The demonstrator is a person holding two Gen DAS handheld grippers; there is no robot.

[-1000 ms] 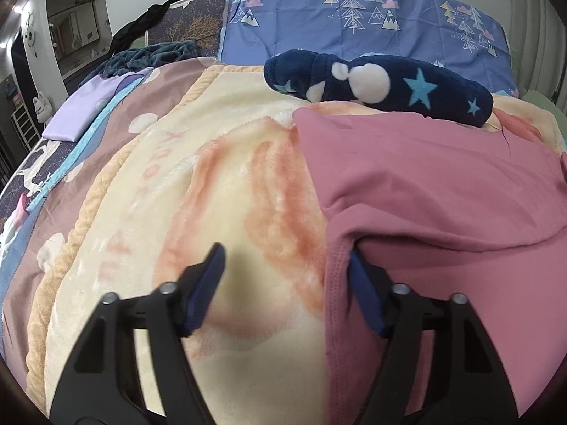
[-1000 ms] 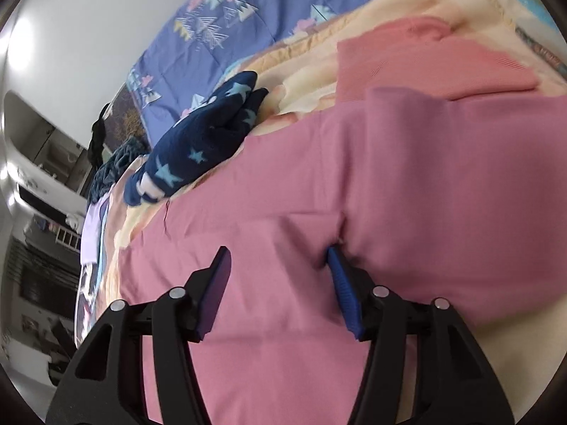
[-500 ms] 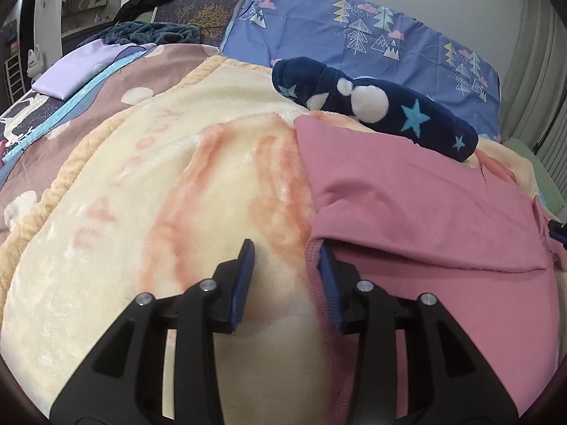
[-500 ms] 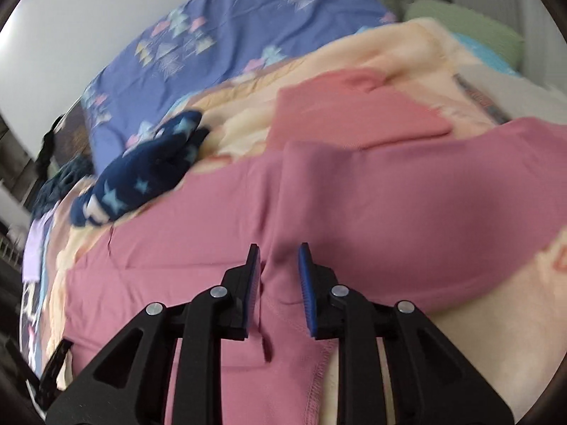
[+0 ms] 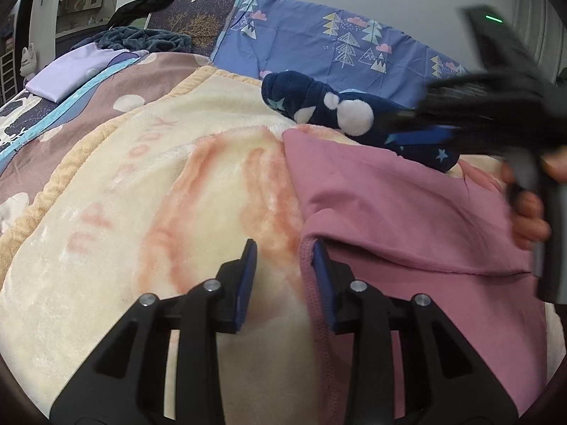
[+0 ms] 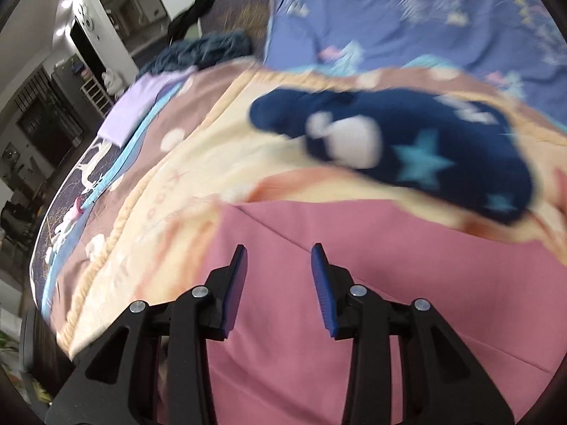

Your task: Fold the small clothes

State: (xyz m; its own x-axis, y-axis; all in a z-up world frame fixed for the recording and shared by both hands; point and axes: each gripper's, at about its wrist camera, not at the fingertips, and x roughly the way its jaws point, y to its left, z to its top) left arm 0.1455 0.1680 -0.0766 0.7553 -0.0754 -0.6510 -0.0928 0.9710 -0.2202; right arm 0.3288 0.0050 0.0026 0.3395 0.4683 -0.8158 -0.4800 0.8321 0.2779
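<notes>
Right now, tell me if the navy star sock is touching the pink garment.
Cannot tell. In the left wrist view the navy star sock meets the pink garment only behind the blurred right gripper; the right wrist view is too blurred.

Right hand-held gripper point(image 6: 278, 283) released pink garment point(image 6: 389, 283), swung away, opening.

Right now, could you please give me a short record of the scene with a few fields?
surface: cream blanket on a bed
garment: pink garment, partly folded
left gripper: closing; garment hem between fingers, pads not pressing yet
right gripper: opening above the garment, nothing between fingers
nearby: navy star-print plush item beyond the garment
</notes>
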